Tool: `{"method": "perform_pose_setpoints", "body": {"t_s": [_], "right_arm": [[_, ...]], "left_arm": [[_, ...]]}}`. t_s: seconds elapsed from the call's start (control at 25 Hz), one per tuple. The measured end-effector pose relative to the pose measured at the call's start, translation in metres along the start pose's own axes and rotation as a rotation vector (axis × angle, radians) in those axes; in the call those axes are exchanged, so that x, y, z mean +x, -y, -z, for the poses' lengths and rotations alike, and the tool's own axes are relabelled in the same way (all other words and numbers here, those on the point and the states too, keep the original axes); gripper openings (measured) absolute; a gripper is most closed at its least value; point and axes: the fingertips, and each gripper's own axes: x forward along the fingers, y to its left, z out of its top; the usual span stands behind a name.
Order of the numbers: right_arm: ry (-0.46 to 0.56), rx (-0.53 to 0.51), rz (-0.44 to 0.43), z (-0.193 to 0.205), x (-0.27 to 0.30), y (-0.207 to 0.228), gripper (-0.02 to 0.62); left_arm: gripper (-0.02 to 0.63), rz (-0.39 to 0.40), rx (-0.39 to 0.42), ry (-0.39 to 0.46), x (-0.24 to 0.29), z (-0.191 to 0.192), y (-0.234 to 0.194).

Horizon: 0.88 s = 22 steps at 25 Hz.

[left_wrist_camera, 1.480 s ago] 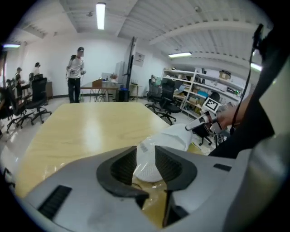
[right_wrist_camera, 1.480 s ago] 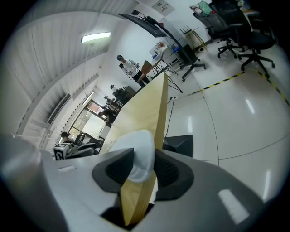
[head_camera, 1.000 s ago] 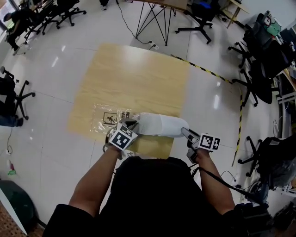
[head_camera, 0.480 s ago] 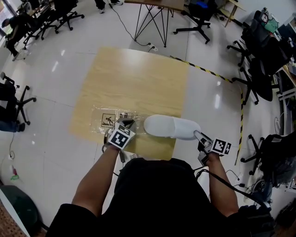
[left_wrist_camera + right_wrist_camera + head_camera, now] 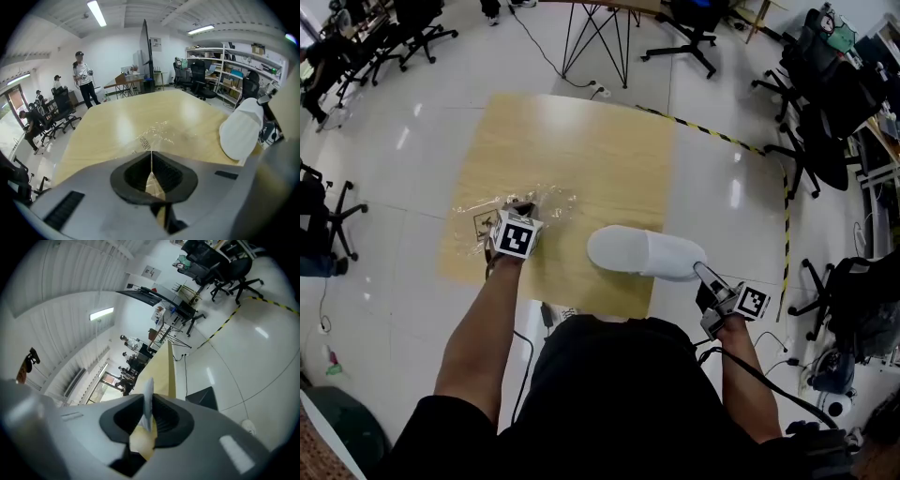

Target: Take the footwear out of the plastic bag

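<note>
We stand at the near edge of a pale wooden table (image 5: 581, 141) whose top is bare over its far half and right side, with open white floor all round it. A strip of black-and-yellow tape (image 5: 722, 141) runs beyond its far right corner and office chairs (image 5: 811, 141) stand well back. The slipper (image 5: 645, 251) is out of the plastic bag (image 5: 546, 200) and well apart from it, with bare wood between them. It lies at the table's near right corner, its long axis running left to right across our view. The rounded toe points left toward the bag, and the heel end reaches past the table's right edge. The right gripper (image 5: 699, 271) has just been closing and is clamped on a thin white edge of that heel end. The left gripper (image 5: 517, 208) has likewise just been closing, and its jaws are together on a fold of the bag's clear film at the left side of the table. Whether the toe rests on the wood we cannot tell. The bag's crumpled outline is hard to follow, our own body covers the near table edge, and the right gripper view shows only a sliver of the slipper.
</note>
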Motion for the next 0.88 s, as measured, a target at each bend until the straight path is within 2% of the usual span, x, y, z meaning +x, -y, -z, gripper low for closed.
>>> {"method": "perform_pose_setpoints", "body": {"t_s": [0.16,0.28,0.4,0.48,0.56,0.68,0.8,0.88], "right_arm": [[0.028,0.06,-0.061,0.003,-0.004,-0.013,0.058],[0.003,0.068,-0.093,0.011,-0.001,-0.02,0.058],[-0.036,0.076,-0.116,0.024,0.01,-0.027,0.058],[-0.063,0.071,-0.133,0.031,0.02,-0.034,0.058],[-0.093,0.062,-0.148,0.037,0.03,-0.043,0.058],[-0.131,0.058,-0.167,0.044,0.043,-0.053,0.058],[-0.153,0.058,-0.194,0.048,0.058,-0.062,0.058],[-0.165,0.072,-0.216,0.051,0.066,-0.068,0.058]], "left_arm": [[0.014,0.01,0.061,0.062,0.004,-0.042,0.006],[0.014,0.063,0.081,0.051,0.02,-0.062,0.031],[0.014,0.126,0.102,0.075,0.03,-0.09,0.067],[0.014,0.177,0.084,0.038,0.038,-0.092,0.09],[0.017,0.209,0.09,0.046,0.042,-0.103,0.105],[0.106,0.316,0.043,0.053,0.042,-0.105,0.126],[0.109,0.418,-0.029,0.095,0.029,-0.106,0.135],[0.107,0.456,-0.058,0.143,0.012,-0.11,0.135]]}}
